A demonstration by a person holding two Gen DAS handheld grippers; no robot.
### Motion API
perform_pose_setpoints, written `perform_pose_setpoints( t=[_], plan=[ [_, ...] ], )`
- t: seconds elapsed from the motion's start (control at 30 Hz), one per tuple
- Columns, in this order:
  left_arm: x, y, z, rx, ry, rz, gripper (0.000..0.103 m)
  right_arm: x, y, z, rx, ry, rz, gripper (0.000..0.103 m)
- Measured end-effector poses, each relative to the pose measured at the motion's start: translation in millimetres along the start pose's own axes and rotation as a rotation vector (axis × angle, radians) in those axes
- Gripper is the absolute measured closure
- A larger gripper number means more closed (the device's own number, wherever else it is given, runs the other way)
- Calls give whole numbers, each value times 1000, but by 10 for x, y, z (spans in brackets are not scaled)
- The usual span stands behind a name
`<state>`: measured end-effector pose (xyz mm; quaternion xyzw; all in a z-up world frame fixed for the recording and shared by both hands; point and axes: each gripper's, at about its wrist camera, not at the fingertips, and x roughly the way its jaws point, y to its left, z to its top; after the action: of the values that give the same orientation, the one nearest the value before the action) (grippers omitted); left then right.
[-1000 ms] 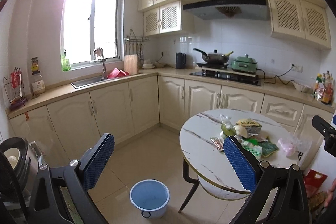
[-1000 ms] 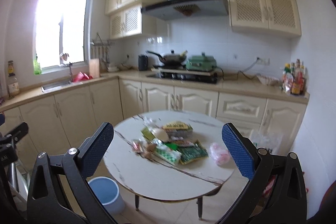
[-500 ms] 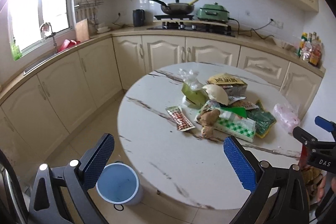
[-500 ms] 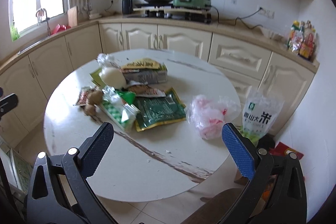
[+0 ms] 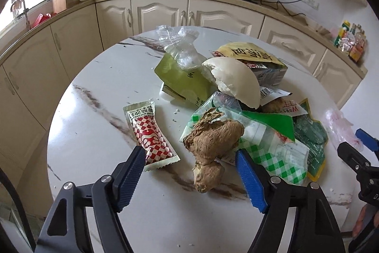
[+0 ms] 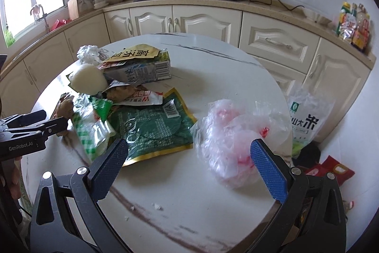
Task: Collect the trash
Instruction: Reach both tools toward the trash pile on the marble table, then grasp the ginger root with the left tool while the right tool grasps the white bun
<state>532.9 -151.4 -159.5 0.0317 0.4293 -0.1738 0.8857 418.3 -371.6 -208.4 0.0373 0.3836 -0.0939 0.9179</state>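
Two tongs over the round worktop (image 5: 99, 87): left tongs (image 5: 189, 170) closing, ginger root (image 5: 210, 139) between the pads, untouched; right tongs (image 6: 189, 167) spread, empty, pink plastic bag (image 6: 227, 141) just beside their right pad. Trash sits piled mid-worktop. Risk: closing pads catch the checkered wrapper (image 5: 272, 153) under the ginger and drag the pile, or the lumpy root slips out

Red-and-white checked sachet (image 5: 151, 134), brown ginger root (image 5: 210, 141), white brown-veined marble table (image 5: 99, 77).
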Motion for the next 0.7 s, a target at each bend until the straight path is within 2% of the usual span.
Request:
perform_pose_setpoints(
  t=[0.03,0.1,0.13,0.17,0.4,0.7],
  plan=[
    [62,-41,26,0,-12,-7,34,25,-8,12,-1,1,1,0],
    [85,-10,78,-2,-19,-41,49,81,-37,41,-2,5,-3,0],
    [100,13,106,-4,-22,-67,62,104,-54,53,-3,8,-4,0],
    [104,21,89,1,-27,-80,66,119,-70,68,-2,8,-2,0],
    [-38,293,-36,-7,-65,-111,70,117,95,215,-20,-22,66,0],
    [-588,516,-287,-38,-127,-90,70,405,870,632,-73,-29,249,0]
  ],
)
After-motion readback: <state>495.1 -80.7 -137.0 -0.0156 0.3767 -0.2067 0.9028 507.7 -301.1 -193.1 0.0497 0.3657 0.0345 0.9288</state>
